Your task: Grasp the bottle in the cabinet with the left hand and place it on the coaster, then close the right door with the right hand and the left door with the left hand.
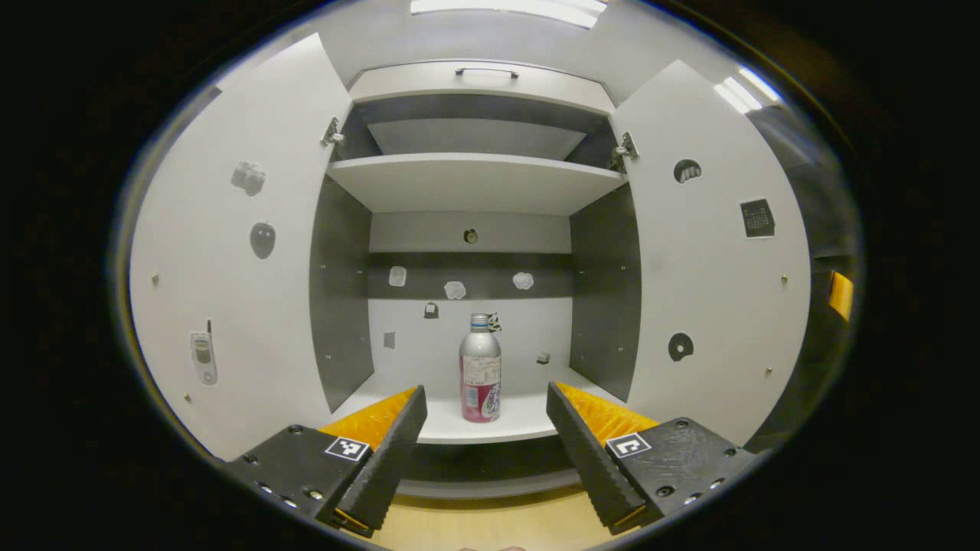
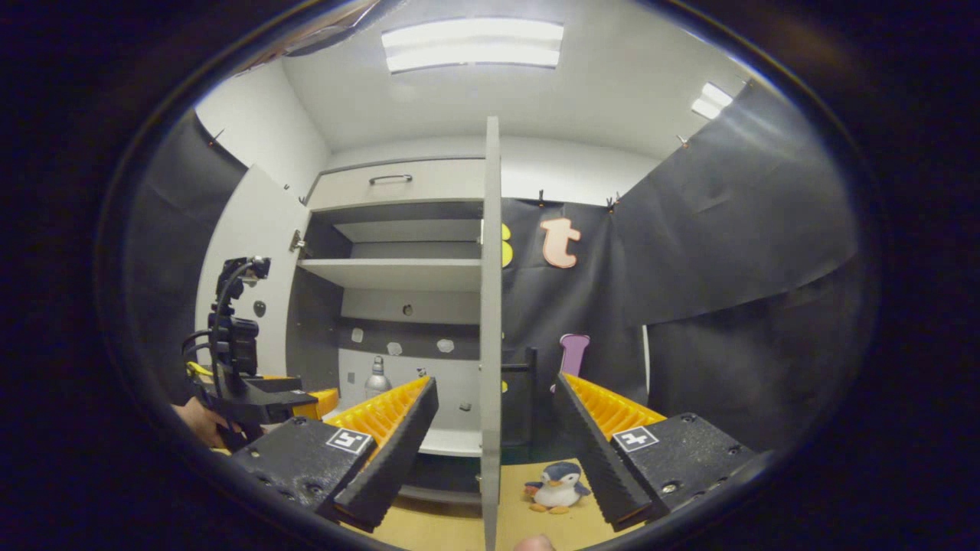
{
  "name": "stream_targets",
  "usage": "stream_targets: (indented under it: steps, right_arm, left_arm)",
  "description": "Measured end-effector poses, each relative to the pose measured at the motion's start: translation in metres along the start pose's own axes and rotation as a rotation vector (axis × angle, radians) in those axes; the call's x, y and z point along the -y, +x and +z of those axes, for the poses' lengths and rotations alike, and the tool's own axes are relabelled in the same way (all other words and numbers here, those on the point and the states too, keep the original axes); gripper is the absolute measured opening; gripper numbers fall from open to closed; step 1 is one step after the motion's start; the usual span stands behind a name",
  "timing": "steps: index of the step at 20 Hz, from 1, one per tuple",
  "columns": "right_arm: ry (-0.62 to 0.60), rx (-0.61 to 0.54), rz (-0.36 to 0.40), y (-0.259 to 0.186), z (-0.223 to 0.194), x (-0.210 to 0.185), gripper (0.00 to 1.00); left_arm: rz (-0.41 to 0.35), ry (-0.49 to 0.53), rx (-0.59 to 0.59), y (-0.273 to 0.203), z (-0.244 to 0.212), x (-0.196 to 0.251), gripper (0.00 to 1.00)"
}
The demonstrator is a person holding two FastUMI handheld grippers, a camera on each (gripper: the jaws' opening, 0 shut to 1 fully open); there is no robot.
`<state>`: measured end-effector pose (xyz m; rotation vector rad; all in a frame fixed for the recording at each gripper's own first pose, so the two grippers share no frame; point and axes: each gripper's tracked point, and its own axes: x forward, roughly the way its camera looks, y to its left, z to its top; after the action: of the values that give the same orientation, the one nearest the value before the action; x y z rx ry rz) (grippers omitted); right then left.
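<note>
A silver bottle (image 1: 480, 370) with a pink-and-white label stands upright on the cabinet's bottom shelf (image 1: 528, 419), near the middle. My left gripper (image 1: 484, 405) is open in front of the shelf, its jaws spread either side of the bottle and still short of it. Both cabinet doors stand open: the left door (image 1: 237, 252) and the right door (image 1: 708, 252). In the right gripper view my right gripper (image 2: 496, 398) is open, with the right door's edge (image 2: 491, 306) straight ahead between its fingers. The bottle (image 2: 375, 380) shows inside, and the left gripper (image 2: 253, 390) is held by a hand at lower left.
A middle shelf (image 1: 475, 180) and a drawer with a dark handle (image 1: 487, 73) sit above the bottle. A small penguin plush (image 2: 556, 486) lies on the wooden tabletop (image 2: 452, 528) right of the door. Black cloth hangs on the right.
</note>
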<state>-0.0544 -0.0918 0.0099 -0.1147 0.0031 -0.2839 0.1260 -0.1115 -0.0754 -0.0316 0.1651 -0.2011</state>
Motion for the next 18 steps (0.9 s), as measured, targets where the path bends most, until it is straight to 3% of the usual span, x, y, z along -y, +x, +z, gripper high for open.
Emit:
stream_targets:
  steps: [7, 18]
  right_arm:
    - [-0.032, 0.005, -0.176, -0.026, 0.004, 0.044, 0.99]
    - [-0.006, 0.004, -0.323, -0.060, 0.007, 0.078, 0.98]
  left_arm:
    - [-0.006, -0.001, -0.058, 0.080, -0.024, -0.002, 0.99]
    - [0.042, -0.003, -0.140, 0.180, -0.059, -0.025, 0.96]
